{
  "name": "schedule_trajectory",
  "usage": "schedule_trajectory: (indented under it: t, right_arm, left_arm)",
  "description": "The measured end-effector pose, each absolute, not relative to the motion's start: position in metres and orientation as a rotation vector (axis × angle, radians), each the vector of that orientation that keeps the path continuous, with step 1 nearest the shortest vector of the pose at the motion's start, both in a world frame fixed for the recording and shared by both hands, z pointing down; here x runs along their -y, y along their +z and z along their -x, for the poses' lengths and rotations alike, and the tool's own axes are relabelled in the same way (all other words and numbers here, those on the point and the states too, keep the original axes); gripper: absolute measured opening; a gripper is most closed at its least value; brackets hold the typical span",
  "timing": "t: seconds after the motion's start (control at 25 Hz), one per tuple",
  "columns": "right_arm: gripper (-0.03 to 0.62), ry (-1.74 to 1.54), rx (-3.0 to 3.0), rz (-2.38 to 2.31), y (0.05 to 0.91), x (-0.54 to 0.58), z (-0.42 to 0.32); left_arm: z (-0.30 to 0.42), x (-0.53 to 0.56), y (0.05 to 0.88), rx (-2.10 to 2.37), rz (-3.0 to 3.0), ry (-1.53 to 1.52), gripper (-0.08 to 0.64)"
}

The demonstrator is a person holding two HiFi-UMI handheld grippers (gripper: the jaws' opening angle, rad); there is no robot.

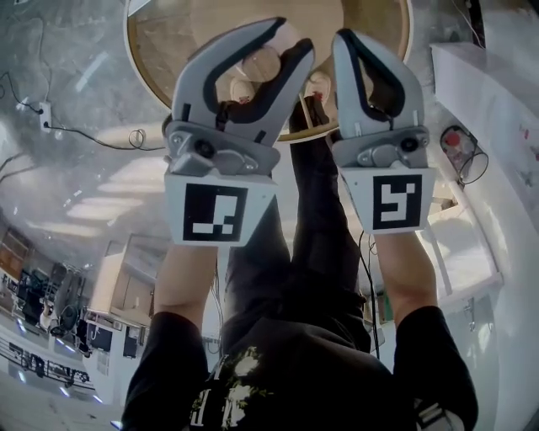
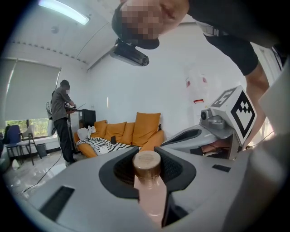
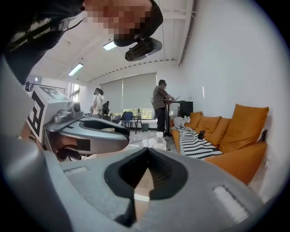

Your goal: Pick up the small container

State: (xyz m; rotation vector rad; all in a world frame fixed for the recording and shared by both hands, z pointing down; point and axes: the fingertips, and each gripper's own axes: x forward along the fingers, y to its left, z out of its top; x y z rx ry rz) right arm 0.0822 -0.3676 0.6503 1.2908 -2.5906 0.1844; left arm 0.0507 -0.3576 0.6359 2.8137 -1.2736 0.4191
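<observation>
1. Gripping the small container (image 2: 152,195), a pink bottle with a brown cap, the left claw (image 1: 290,38) presses it between both pads just below the cap.
2. Claw and bottle are held up over the round wooden surface (image 1: 379,29), not touching it.
3. Just beside, to the right, the right claw (image 1: 345,35) is closed, tips together, with nothing between them.

Bright room; ceiling strip light (image 2: 63,11) on; glare on floor (image 1: 101,194); heavy fisheye bending, dark vignetted corners.
</observation>
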Motion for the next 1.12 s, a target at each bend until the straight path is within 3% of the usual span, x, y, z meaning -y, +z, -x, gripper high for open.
schedule_trajectory:
  t: [1.12]
  right_arm:
    - [-0.005,0.171,2.721,-1.245,0.404,0.346,-0.081]
  left_arm:
    - [-0.064,0.328,0.384,1.359,-2.802,0.368,0.117]
